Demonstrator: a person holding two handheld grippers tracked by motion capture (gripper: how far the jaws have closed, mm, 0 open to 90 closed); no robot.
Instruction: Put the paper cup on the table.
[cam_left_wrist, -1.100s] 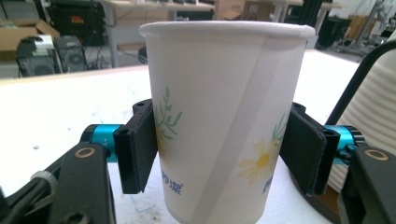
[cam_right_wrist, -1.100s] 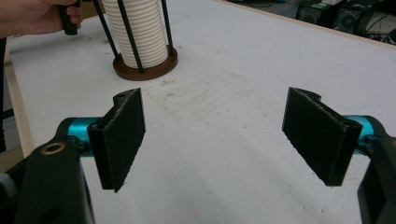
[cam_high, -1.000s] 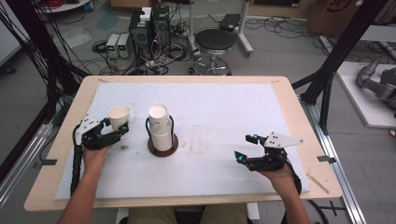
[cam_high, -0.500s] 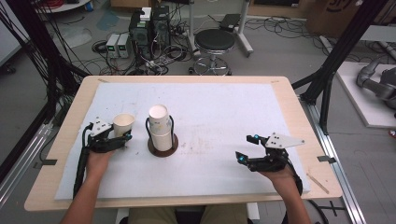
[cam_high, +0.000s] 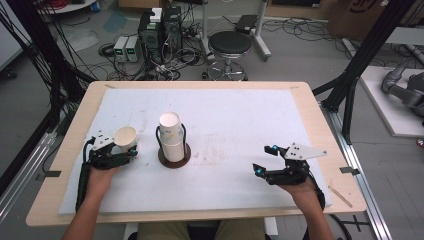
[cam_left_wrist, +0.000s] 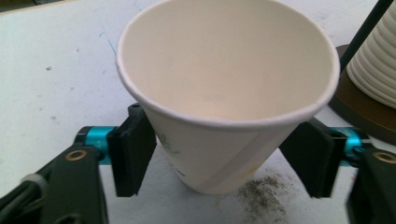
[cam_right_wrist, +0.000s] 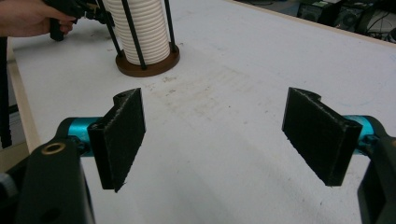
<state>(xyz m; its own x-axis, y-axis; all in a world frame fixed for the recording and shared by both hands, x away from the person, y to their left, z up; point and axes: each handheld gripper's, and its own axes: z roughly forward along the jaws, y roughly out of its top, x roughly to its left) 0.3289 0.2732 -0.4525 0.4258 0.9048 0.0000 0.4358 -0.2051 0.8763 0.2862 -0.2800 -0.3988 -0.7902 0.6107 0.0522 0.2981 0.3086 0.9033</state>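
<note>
Paper cup (cam_left_wrist: 224, 93) between left gripper (cam_left_wrist: 224, 163) jaws

Paper cup (cam_high: 125, 138) just left of cup stack (cam_high: 171, 136), on the table (cam_high: 225, 115).

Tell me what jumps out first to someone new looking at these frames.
The single paper cup between the left gripper's jaws, near the table's left side; both pads seem to touch its wall. Right beside it, a stack of cups stands in a wire holder on a round brown base. The right gripper rests open over the white mat at the right, holding nothing.
</note>
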